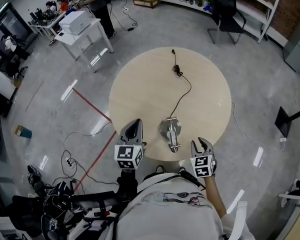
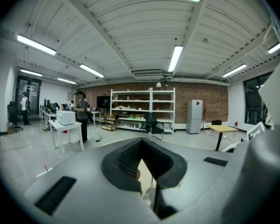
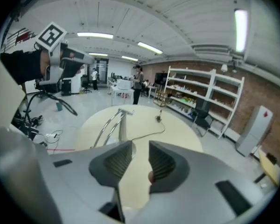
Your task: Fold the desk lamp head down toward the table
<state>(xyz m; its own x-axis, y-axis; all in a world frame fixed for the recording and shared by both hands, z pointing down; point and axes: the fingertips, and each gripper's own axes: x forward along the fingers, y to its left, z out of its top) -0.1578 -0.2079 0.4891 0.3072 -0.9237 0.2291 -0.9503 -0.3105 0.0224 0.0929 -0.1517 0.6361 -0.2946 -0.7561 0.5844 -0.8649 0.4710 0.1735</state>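
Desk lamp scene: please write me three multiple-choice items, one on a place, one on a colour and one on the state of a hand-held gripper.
1. Where on the round table does the desk lamp stand?
A) near the person's edge
B) at the centre
C) at the far edge

2. What colour is the table top?
A) black
B) pale beige
C) red

3. How do the jaws of the right hand-held gripper stand?
A) shut on the lamp
B) shut on the cord
C) apart, nothing between

Answers:
1 A, the lamp stands just ahead of both grippers.
2 B, the top is pale beige all over.
3 C, bare table shows through the gap.
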